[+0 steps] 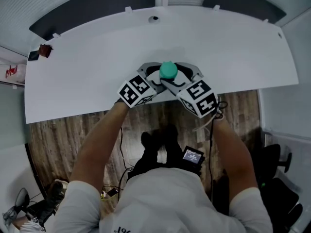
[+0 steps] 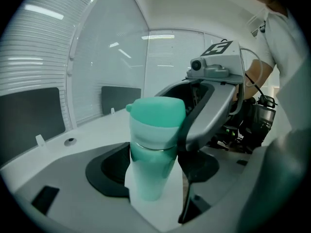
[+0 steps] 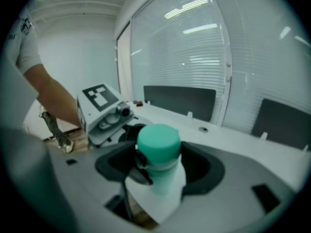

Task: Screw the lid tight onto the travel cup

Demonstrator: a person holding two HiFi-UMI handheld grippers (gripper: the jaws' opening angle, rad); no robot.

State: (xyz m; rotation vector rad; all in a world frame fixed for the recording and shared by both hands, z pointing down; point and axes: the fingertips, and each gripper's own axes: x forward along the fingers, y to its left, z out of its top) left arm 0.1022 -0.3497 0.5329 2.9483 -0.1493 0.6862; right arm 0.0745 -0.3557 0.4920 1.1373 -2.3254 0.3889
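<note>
Head view: I work at the near edge of the white tabletop.
Left claw: pinching the body of the teal travel cup.
Right claw: clamped on the teal round lid.

Teal lid, mint cup, white table

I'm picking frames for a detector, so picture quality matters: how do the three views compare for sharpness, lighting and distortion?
Head view: evenly lit, the lid crisp, table edge bowed by the lens. Left gripper view: fisheye with dark corners, the travel cup reasonably sharp, bright streaks on the glass wall. Right gripper view: same vignette, softer, the cup smeared.
</note>
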